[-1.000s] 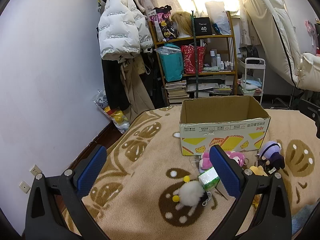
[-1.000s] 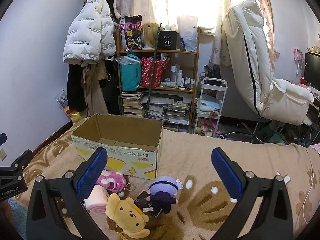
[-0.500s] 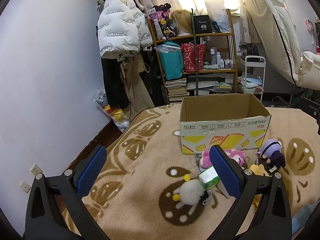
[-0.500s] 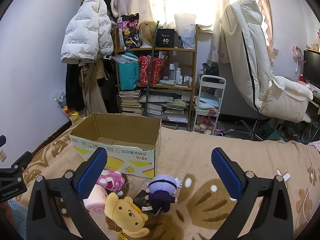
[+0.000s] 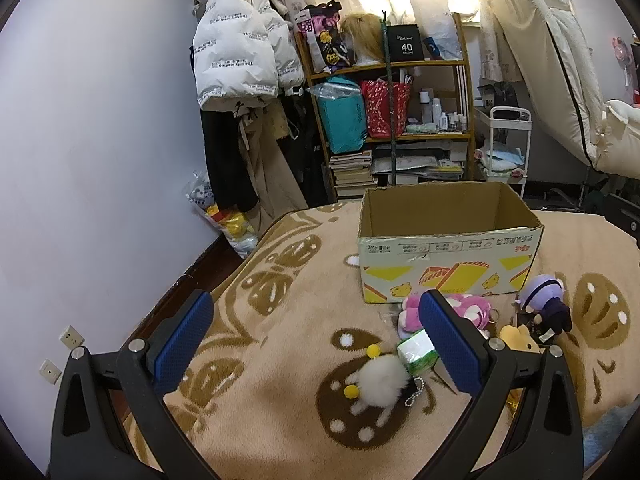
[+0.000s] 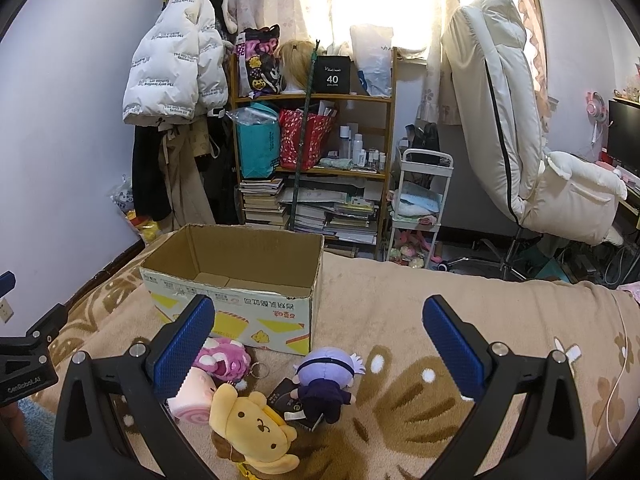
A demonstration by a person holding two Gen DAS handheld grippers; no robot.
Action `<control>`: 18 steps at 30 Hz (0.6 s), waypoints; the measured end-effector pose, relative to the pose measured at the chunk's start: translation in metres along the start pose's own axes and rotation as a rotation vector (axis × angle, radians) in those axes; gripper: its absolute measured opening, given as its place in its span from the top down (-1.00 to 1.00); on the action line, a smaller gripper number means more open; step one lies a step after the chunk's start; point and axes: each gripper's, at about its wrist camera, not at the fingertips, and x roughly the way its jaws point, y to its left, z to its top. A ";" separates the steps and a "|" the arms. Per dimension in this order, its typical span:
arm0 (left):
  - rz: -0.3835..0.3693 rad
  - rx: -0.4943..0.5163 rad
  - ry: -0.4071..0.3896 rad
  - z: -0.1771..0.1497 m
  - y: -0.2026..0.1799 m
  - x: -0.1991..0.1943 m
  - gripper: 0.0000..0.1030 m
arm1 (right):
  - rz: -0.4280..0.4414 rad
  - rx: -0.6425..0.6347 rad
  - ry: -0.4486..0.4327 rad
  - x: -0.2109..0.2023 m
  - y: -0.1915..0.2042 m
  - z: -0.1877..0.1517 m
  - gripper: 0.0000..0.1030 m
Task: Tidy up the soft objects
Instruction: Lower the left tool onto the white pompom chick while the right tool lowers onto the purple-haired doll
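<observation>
Both grippers gape empty; right gripper [image 6: 316, 334] hovers nearest the yellow plush dog [image 6: 250, 426], lying just below-left.

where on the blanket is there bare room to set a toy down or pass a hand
Free: the blanket right of the cardboard box, and the stretch left of the box toward the wall in the left view. The box itself looks empty. Crowded: in front of the box, where the pink plush, yellow dog plush, purple-haired doll and white pompom cluster.
</observation>
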 end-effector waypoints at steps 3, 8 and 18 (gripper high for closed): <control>0.004 0.003 0.036 -0.001 0.000 0.006 -0.96 | 0.017 0.011 0.026 0.003 -0.002 -0.005 -1.00; 0.016 0.010 0.119 0.000 -0.002 0.023 -0.96 | 0.031 0.055 0.071 0.012 -0.010 -0.003 -1.00; 0.033 0.004 0.301 -0.005 -0.003 0.067 -0.96 | 0.026 0.075 0.176 0.043 -0.017 -0.002 -1.00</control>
